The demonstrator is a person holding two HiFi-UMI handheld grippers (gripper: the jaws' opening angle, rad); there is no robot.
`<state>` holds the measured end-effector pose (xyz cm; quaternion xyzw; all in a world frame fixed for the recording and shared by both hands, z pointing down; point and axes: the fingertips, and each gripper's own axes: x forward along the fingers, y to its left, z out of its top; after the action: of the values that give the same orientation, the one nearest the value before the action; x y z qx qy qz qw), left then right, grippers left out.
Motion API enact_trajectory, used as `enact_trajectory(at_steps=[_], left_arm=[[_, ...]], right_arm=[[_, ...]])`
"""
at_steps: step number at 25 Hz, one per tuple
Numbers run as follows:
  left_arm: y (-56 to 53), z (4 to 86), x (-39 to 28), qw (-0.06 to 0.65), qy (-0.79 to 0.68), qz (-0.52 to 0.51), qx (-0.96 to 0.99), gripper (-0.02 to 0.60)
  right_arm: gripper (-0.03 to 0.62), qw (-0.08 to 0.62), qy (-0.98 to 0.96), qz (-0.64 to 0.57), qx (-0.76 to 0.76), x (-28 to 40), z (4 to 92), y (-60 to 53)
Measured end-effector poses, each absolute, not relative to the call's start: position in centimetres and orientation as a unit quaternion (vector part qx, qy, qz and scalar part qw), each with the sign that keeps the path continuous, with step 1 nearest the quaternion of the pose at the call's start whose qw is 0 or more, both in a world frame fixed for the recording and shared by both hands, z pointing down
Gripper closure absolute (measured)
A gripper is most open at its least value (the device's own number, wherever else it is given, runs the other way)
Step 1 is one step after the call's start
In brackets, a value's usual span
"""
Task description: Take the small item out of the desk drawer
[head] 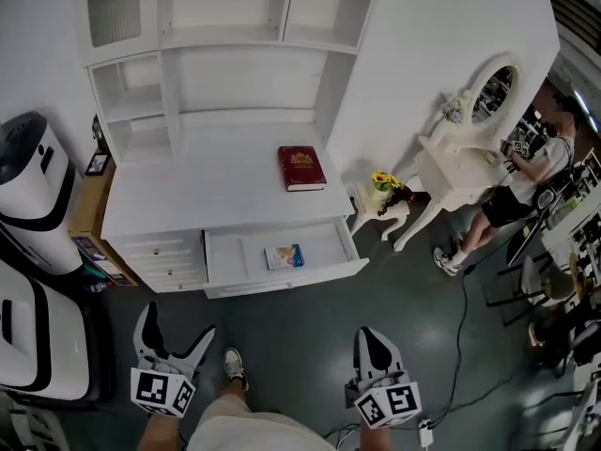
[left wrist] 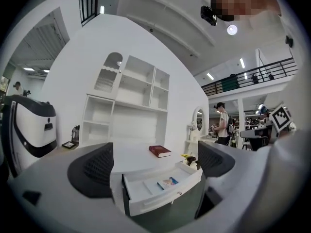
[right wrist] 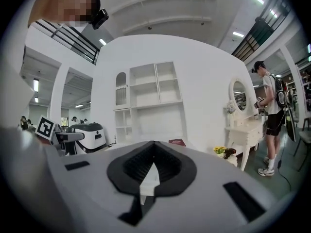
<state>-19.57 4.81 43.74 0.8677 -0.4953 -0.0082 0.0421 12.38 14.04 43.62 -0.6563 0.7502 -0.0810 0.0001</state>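
Seen from above, a white desk (head: 188,191) with a shelf unit stands against a white wall. Its wide drawer (head: 324,242) is pulled out towards the viewer. The small item (head: 284,256), a flat packet printed in blue and pale colours, lies on the drawer floor near the middle, with nothing touching it. A red book (head: 301,168) lies closed on the desktop behind the drawer. The left gripper (head: 177,332) hovers over the dark floor, well short of the drawer. Its jaws are spread wide with nothing between them, and its own view frames the open drawer and the packet in the gap. The right gripper (head: 373,338) is held beside it, also well back from the desk, its jaws pressed together on nothing. To the right, a person (head: 531,172) stands at a white dressing table (head: 451,172), and yellow flowers (head: 383,180) sit on a small stand beside it.
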Motion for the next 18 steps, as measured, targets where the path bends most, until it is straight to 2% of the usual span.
enact_trajectory(at_steps=[8,18], left_arm=[[-9.1,46.0,-17.5,0.071,-0.433,0.002,0.899,0.061],[-15.9,49.0,-13.3,0.101,-0.371,0.025,0.923,0.061]], right_arm=[[0.585,-0.026,0.717,-0.079,-0.692,11.7,42.4,2.1],[0.585,-0.050,0.673,-0.090,-0.732,13.3,42.9,-1.7]])
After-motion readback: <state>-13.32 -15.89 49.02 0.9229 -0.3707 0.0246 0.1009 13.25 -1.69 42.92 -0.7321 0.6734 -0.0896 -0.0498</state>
